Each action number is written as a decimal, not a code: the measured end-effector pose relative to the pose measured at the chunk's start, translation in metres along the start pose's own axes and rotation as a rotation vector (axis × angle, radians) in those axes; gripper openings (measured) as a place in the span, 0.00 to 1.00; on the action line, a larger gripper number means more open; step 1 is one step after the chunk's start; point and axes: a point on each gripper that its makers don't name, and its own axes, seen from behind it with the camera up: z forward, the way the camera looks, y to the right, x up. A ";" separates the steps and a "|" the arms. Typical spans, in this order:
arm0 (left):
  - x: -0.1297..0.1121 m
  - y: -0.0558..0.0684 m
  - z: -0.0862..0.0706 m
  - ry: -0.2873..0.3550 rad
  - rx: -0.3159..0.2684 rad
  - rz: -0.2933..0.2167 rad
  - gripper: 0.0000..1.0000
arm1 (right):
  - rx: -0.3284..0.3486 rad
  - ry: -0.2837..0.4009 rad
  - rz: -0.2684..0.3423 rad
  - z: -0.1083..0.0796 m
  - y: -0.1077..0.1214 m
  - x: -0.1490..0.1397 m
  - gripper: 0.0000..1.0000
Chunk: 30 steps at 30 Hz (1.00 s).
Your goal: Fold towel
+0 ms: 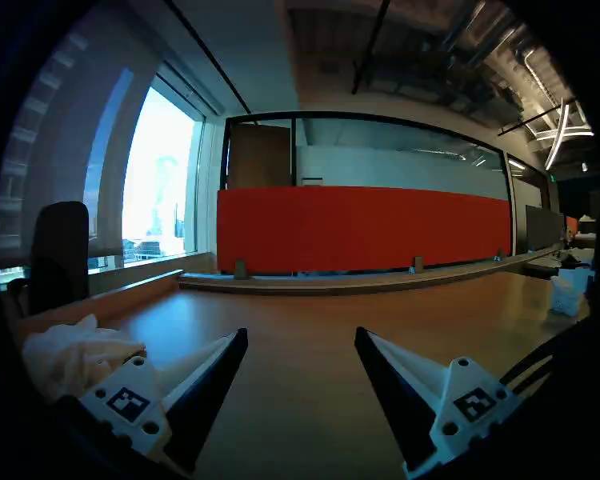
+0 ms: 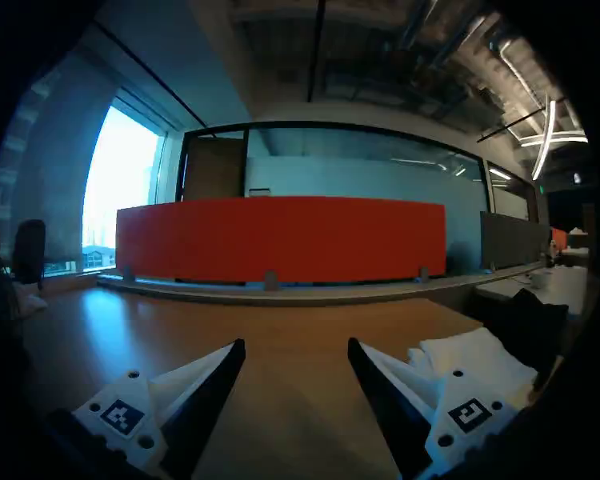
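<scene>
Hovering over the worktop (image 1: 316, 312), empty: left tool (image 1: 300, 348) spread apart, crumpled towel (image 1: 76, 356) beside one finger; right tool (image 2: 296, 356) spread apart, folded white towel (image 2: 480, 356) beside one finger.

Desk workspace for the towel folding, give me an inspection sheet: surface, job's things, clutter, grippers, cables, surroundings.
Surface: wooden desk, bare between both grippers' fingers.
Job's things: crumpled cream towel at the desk's left edge, untouched; folded white cloth low on the right in the right gripper view.
Clutter: black object behind the white cloth; crumpled white item at the far right.
Grippers: left hand-held gripper open, holding nothing; right hand-held gripper open, holding nothing.
Cables: dark cable-like loops, too dim to confirm.
Surroundings: red partition, window, black chair.
</scene>
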 end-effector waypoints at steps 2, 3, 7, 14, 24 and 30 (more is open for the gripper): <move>0.000 0.000 0.000 0.000 0.000 0.000 1.00 | 0.000 0.000 0.000 0.000 0.000 0.000 1.00; 0.000 0.000 0.000 0.000 0.000 0.000 1.00 | 0.000 0.000 0.000 0.000 0.000 0.000 0.99; 0.000 0.000 0.000 0.000 0.000 0.000 0.99 | 0.000 0.000 0.000 0.000 0.000 -0.001 0.99; 0.001 -0.001 0.000 0.000 0.000 0.000 1.00 | 0.000 0.000 0.000 0.000 0.000 0.000 0.99; 0.002 -0.001 0.000 -0.001 0.000 0.000 0.99 | 0.000 0.000 0.000 0.000 0.000 -0.001 1.00; 0.003 -0.002 0.000 -0.001 0.000 0.000 1.00 | 0.000 0.000 0.000 0.000 0.000 -0.001 0.99</move>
